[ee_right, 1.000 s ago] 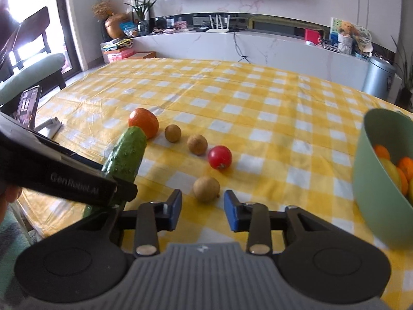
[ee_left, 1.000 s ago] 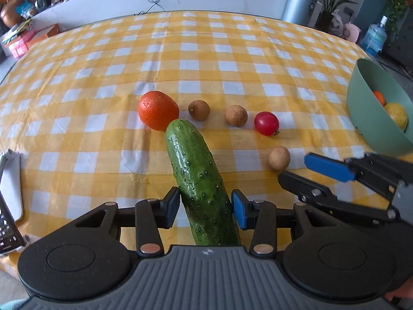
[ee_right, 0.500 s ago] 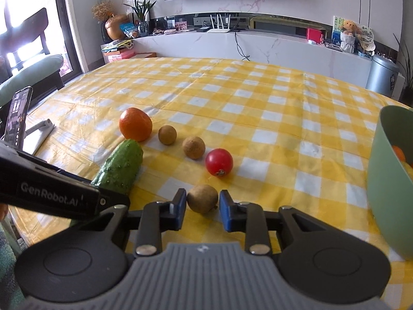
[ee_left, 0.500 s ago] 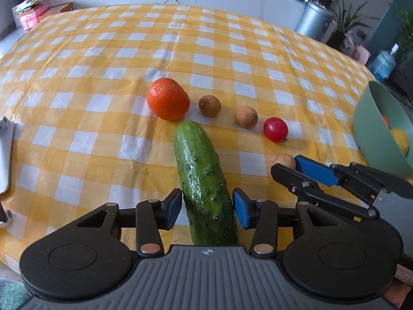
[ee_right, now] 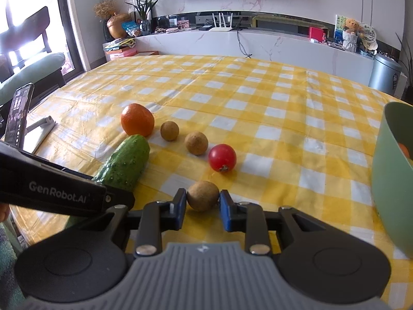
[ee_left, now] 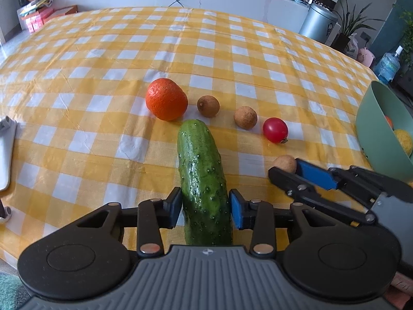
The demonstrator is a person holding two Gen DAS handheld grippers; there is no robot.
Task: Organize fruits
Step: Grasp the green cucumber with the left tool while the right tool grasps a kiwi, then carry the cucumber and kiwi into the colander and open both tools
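Note:
A green cucumber [ee_left: 201,170] lies on the yellow checked cloth, its near end between the pads of my left gripper [ee_left: 205,206]. The jaws are closing and both pads touch its sides. My right gripper [ee_right: 202,206] is shut on a small brown round fruit [ee_right: 203,195] that rests on the cloth. Beyond them sit an orange [ee_left: 166,99], two more brown fruits [ee_left: 208,106] [ee_left: 245,117] and a red tomato [ee_left: 275,130] in a row. At the right stands a green bowl [ee_left: 374,129] with orange and yellow fruit inside.
A phone [ee_right: 18,118] on a white stand [ee_left: 6,155] is at the table's left edge. The near table edge runs just under both grippers. A metal bin [ee_left: 318,24] and a white counter stand behind the table.
The right gripper went forward to the nearest brown fruit and shut on it. The left gripper's jaws narrowed onto the cucumber, and the left view rolled slightly.

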